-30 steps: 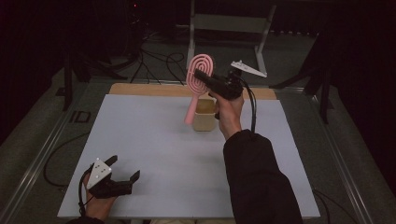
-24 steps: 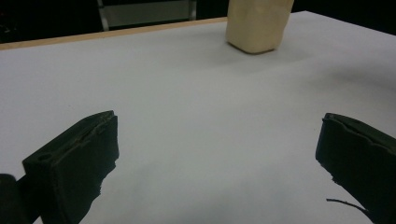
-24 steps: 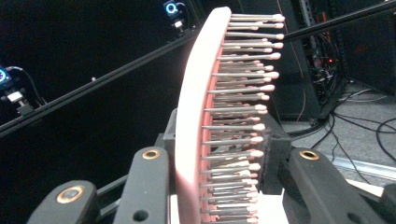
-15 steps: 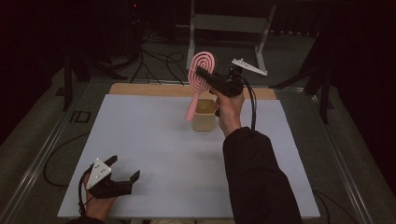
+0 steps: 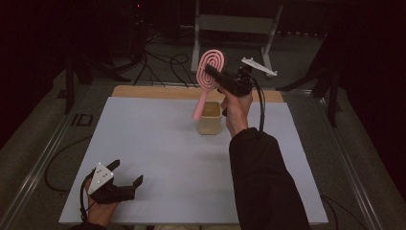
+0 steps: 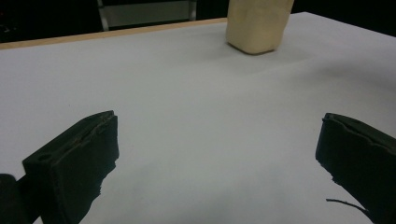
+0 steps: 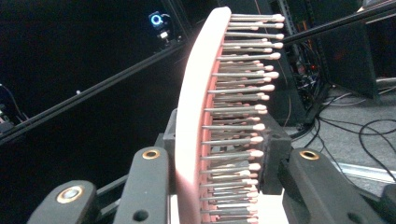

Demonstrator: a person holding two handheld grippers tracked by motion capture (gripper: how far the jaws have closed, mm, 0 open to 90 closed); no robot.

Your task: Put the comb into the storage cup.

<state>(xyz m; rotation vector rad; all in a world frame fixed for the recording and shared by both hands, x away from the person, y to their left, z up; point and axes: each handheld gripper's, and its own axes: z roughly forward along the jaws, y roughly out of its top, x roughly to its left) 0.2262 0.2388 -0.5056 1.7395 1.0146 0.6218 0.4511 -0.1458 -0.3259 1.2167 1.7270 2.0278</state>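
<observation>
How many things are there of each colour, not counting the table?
Pink: 1, the hairbrush
Beige: 1, the cup
Black: 2, the left gripper and the right gripper
Total: 4

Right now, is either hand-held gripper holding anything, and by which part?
The right hand-held gripper is shut on the pink brush, clamped across its bristled head; the handle hangs over the cup. The left hand-held gripper is open, holding nothing.
</observation>
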